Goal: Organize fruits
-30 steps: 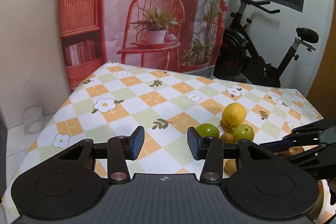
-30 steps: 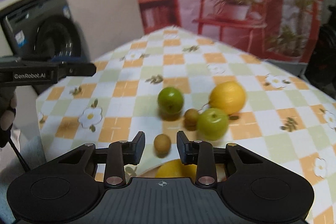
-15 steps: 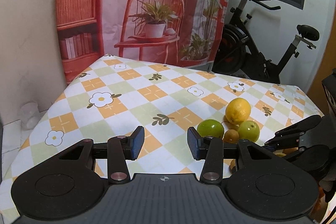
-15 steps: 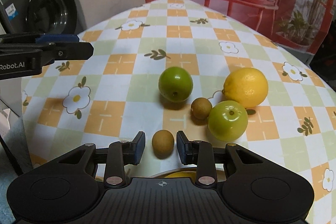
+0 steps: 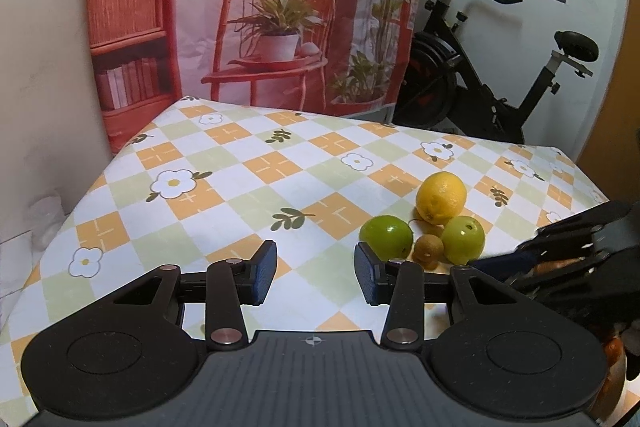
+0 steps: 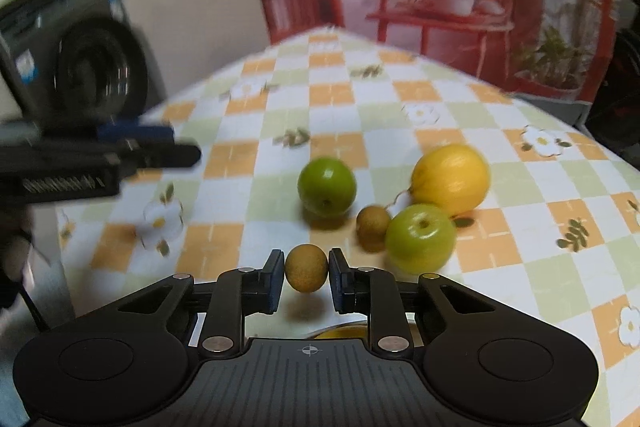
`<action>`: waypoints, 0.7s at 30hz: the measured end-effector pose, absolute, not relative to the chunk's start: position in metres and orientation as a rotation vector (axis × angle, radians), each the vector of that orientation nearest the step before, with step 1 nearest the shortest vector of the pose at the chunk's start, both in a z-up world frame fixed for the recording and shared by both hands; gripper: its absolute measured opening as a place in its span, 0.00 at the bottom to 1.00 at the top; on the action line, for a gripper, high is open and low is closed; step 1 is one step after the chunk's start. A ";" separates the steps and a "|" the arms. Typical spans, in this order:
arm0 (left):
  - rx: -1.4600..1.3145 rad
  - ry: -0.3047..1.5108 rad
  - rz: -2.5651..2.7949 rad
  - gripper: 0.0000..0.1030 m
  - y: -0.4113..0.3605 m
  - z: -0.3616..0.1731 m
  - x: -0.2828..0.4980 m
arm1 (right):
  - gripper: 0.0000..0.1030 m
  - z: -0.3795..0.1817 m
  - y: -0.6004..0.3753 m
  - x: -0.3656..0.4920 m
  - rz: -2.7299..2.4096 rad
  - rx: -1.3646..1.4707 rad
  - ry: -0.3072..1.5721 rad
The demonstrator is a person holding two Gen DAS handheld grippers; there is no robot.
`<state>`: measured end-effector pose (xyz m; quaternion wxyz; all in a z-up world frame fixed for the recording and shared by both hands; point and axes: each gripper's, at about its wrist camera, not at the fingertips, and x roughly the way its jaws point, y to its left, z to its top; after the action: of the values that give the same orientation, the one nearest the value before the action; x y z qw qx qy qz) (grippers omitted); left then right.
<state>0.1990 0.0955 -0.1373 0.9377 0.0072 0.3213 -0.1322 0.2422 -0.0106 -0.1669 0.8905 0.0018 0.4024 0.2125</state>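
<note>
Fruits are bunched together on the checkered flower-print surface (image 5: pixel 248 163): a yellow lemon (image 6: pixel 451 178), two green apples, one to the left (image 6: pixel 327 186) and one right up against the lemon (image 6: pixel 420 238), and a small brown fruit (image 6: pixel 373 222) sitting between them, touching or nearly touching the nearer apple. A second small brown one (image 6: pixel 306 267) sits between the pads of the right claw (image 6: pixel 306 277), which has closed in on it from both sides, so it's gripped, just in front of the pile. It's kinda blurry so I can't tell if that fruit is lifted off the cloth or not. There's a sliver of something yellow poking out right under that claw too, can't make out what.

Left claw (image 5: pixel 316 273) is wide open with nothing in it, held above the surface off to the left of the pile. Behind the surface there's a printed red chair backdrop (image 5: pixel 276 7) and an exercise bike (image 5: pixel 480 75).
</note>
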 end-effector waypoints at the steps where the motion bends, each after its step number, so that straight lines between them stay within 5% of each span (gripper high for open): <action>1: 0.013 0.663 -0.283 0.38 0.094 -0.138 0.200 | 0.21 -0.163 -0.016 0.239 0.430 0.022 0.814; 9: 0.054 0.695 -0.396 0.32 0.059 -0.145 0.216 | 0.21 -0.138 -0.072 0.204 0.329 0.153 0.672; 11: 0.091 0.696 -0.438 0.23 0.043 -0.146 0.220 | 0.21 -0.136 -0.085 0.197 0.311 0.174 0.654; 21: 0.318 0.717 -0.532 0.20 -0.012 -0.161 0.250 | 0.21 -0.139 -0.121 0.176 0.273 0.251 0.604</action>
<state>0.2501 -0.0116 -0.1612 0.8898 0.1533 0.3452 -0.2561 0.1762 -0.1210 -0.1387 0.9378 0.1230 0.2958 0.1339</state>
